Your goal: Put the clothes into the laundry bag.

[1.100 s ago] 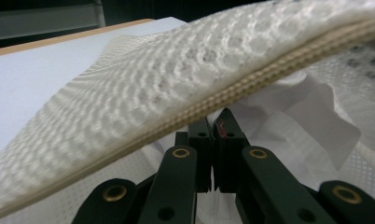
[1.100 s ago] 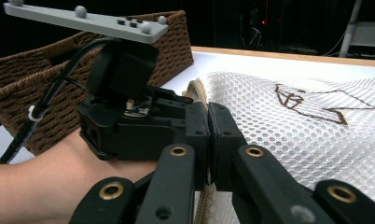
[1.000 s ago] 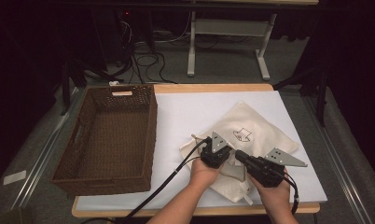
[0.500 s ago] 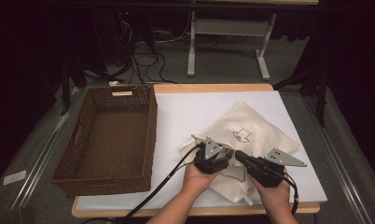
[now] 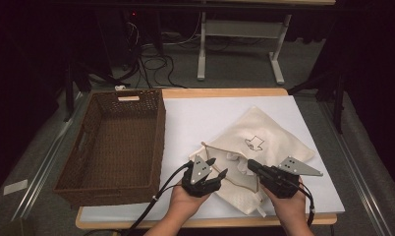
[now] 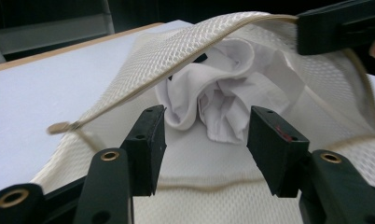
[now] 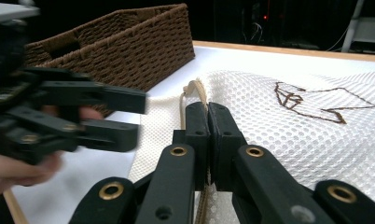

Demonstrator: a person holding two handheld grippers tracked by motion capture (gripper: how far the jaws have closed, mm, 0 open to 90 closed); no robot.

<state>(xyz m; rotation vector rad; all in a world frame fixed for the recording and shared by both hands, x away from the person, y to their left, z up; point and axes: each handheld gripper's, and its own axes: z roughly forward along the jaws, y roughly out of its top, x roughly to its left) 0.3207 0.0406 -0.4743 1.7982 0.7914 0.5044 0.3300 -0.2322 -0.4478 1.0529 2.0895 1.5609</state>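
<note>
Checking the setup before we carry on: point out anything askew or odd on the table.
The mesh laundry bag lies skewed and crumpled, its mouth held up by the right gripper, shut on the zipper edge. A bunched white cloth sits inside. The left gripper is open before it. The wicker basket sits square.

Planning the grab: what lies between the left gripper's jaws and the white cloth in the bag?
Nothing but bare mesh bag lining before the white cloth, per the left gripper view.

High view looks down from above; both gripper views (close, low) share the mesh bag (image 5: 264,142).
</note>
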